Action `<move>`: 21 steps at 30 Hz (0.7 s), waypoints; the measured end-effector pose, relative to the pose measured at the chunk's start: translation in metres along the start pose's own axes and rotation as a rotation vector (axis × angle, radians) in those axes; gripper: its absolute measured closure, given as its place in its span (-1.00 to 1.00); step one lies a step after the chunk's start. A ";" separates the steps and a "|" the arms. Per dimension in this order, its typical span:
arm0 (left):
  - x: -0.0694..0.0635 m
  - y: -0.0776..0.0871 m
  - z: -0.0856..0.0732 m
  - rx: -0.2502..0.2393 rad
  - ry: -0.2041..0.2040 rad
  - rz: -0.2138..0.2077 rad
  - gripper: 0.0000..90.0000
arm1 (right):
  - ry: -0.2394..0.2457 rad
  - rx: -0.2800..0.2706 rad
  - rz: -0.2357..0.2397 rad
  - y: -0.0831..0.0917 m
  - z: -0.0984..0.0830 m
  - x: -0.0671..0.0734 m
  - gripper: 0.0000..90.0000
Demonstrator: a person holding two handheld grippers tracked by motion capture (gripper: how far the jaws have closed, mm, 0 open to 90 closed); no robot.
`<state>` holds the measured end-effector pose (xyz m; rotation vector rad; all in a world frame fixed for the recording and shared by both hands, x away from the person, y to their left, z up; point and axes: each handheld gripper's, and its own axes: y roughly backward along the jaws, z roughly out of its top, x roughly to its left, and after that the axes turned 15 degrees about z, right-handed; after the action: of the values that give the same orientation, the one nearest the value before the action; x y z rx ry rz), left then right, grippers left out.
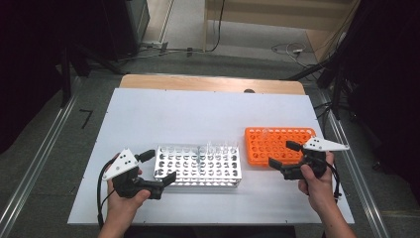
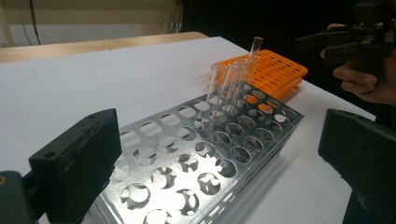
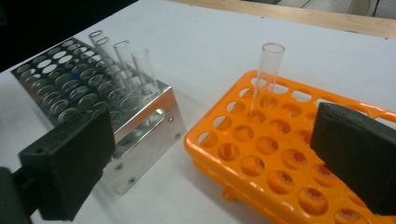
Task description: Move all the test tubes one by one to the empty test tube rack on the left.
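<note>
While both hands rest near the front edge, the counter (image 1: 148, 114) shows as a white sheet laid over a pale wooden top, whose bare wood peeks out along the far edge. Around it lies grey floor, with metal rails running along both sides, loose cables on the ground beyond the far end, and dark equipment at the left and right of the room.

On the sheet stands a metal rack (image 1: 198, 166) of punched holes, with a few clear glass tubes (image 1: 220, 148) upright in its far right corner. Just beside it to the right, apart from it, sits an orange rack (image 1: 277, 144), and the right gripper view shows one clear tube (image 3: 267, 77) standing upright in a hole of that rack near its far edge.

The left hand-held gripper (image 1: 156, 167) is at the metal rack's left end, its jaws spread wide with nothing between them; in the left gripper view the rack lies ahead of and below the jaws. The right hand-held gripper (image 1: 283, 153) hovers over the near right part of the orange rack, jaws likewise wide apart and empty, the single tube ahead of them and untouched.
</note>
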<state>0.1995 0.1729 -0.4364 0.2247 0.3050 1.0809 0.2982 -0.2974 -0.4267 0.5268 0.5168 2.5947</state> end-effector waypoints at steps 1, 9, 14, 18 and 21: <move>0.001 0.001 0.000 0.000 0.002 0.001 -1.00 | -0.001 -0.003 -0.006 -0.002 0.002 -0.002 -0.94; 0.005 0.002 -0.003 0.004 0.007 0.015 -1.00 | -0.068 0.008 -0.069 -0.024 0.016 -0.022 -0.54; 0.006 0.001 -0.004 0.009 0.010 0.018 -1.00 | -0.099 0.026 -0.100 -0.039 0.018 -0.033 -0.24; 0.005 0.000 -0.005 0.011 0.007 0.016 -1.00 | -0.126 0.052 -0.121 -0.051 0.016 -0.041 -0.03; 0.005 0.000 -0.005 0.011 0.008 0.018 -1.00 | -0.151 0.054 -0.126 -0.057 0.014 -0.044 0.08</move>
<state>0.2000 0.1781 -0.4414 0.2334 0.3172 1.0979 0.3606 -0.2676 -0.4520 0.6802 0.5523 2.4046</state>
